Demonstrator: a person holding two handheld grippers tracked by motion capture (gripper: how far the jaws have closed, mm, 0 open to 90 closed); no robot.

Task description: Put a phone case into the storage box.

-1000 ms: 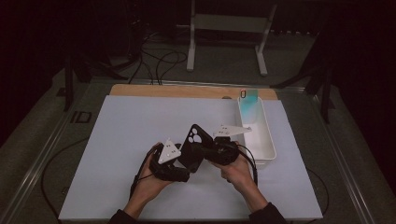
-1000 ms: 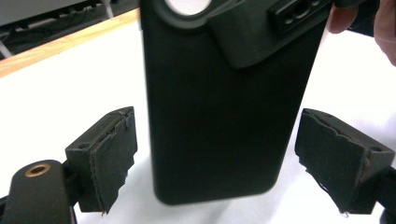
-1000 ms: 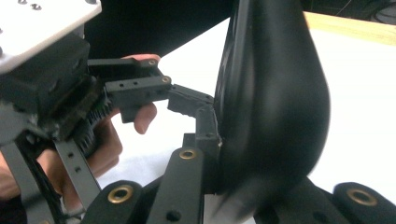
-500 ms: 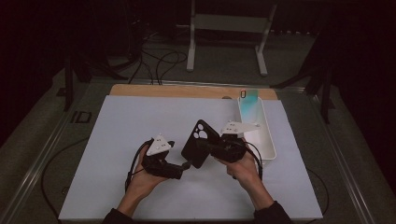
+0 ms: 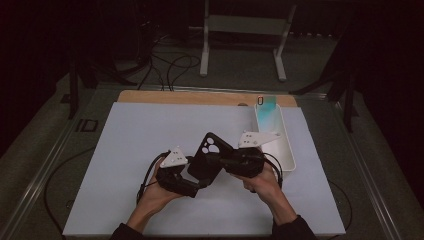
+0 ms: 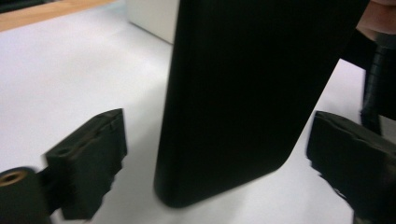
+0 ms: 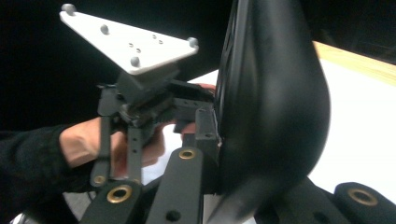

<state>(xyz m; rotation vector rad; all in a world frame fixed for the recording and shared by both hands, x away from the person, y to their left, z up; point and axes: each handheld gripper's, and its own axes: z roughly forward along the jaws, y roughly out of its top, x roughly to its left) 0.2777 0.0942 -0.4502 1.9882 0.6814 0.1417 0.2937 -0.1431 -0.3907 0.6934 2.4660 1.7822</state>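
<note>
Two grippers are being held low over the near middle of a white mat, which is lying on a table whose wooden edge is showing along the far side. At the right of the mat, a long white tray is standing, running from near to far, with a pale green card leaning at its far end.

Between the hands, a black phone case is being held up on edge, tilted, with its camera cut-out at the upper end. It is being clamped at its right side by the right gripper, whose jaws are pressed together on it; in the right gripper view the case is seen standing close between those jaws, bulging toward the camera.

From the left, the left gripper is being brought up to the case's lower end. Its jaws have just been opening and are standing wide apart, and in the left gripper view the case is rising between them without being touched by either pad, its rounded corner hanging just above the mat.

Each gripper is being carried by one hand: the left hand and the right hand, both coming in from the near edge.
</note>
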